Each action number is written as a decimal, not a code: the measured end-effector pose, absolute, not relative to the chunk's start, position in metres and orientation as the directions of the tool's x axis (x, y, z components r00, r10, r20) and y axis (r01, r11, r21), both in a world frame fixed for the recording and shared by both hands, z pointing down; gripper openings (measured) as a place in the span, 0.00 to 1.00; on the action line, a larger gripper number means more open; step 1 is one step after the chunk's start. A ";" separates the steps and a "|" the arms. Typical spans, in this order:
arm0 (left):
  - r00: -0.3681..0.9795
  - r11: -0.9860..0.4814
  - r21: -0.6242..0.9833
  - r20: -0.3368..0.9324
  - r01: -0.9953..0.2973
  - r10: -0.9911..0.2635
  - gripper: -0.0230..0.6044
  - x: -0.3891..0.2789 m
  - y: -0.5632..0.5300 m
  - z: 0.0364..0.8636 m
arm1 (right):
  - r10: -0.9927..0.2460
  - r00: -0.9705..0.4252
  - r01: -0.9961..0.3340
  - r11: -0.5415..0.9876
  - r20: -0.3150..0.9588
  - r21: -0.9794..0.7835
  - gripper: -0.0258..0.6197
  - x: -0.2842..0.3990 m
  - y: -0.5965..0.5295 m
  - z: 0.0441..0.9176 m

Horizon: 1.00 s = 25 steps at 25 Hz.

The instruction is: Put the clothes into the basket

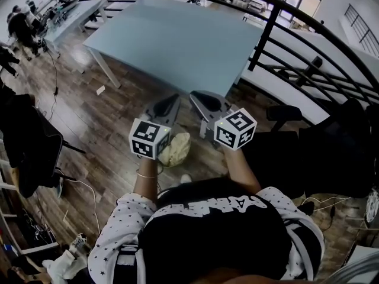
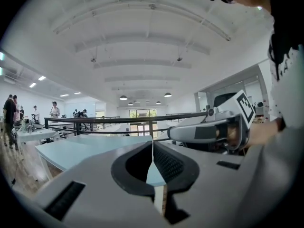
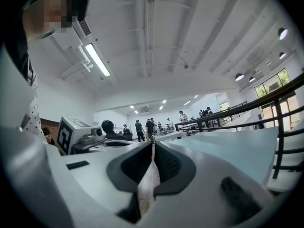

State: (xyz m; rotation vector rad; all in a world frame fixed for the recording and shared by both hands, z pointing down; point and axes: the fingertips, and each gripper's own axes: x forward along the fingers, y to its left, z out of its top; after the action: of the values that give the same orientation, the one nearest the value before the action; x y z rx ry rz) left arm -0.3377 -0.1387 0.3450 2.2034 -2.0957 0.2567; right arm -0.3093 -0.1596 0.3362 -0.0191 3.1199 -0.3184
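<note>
Wooden floor (image 1: 112, 141) under crumpled cream bundle (image 1: 176, 148)

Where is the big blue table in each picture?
Head view: the blue table fills the top middle.
Left gripper view: the blue table sits low at the left.
Right gripper view: the blue table lies at the right.
Shared landmark: the black railing right behind it.
</note>
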 end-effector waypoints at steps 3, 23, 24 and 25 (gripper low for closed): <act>0.036 -0.045 -0.046 0.183 -0.998 -0.982 0.07 -0.341 -0.137 0.343 | -0.003 -1.000 -0.001 0.979 -0.008 -0.203 0.10 -0.312 -0.157 0.336; 0.019 -0.031 -0.057 0.198 -0.998 -0.980 0.07 -0.334 -0.119 0.341 | 0.005 -1.000 0.007 0.976 -0.010 -0.216 0.09 -0.305 -0.141 0.337; 0.029 -0.041 -0.054 0.199 -0.998 -0.980 0.07 -0.330 -0.122 0.343 | -0.004 -1.000 -0.002 0.976 -0.008 -0.216 0.09 -0.301 -0.142 0.337; 0.040 -0.051 -0.051 0.200 -0.997 -0.979 0.07 -0.326 -0.124 0.344 | -0.014 -1.000 -0.013 0.976 -0.006 -0.217 0.09 -0.297 -0.144 0.338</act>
State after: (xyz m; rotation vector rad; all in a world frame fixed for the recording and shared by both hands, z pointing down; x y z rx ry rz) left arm -0.3262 -0.1237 0.3442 2.1895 -2.0906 0.2751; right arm -0.2968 -0.1437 0.3381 -0.0210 3.1155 -0.3422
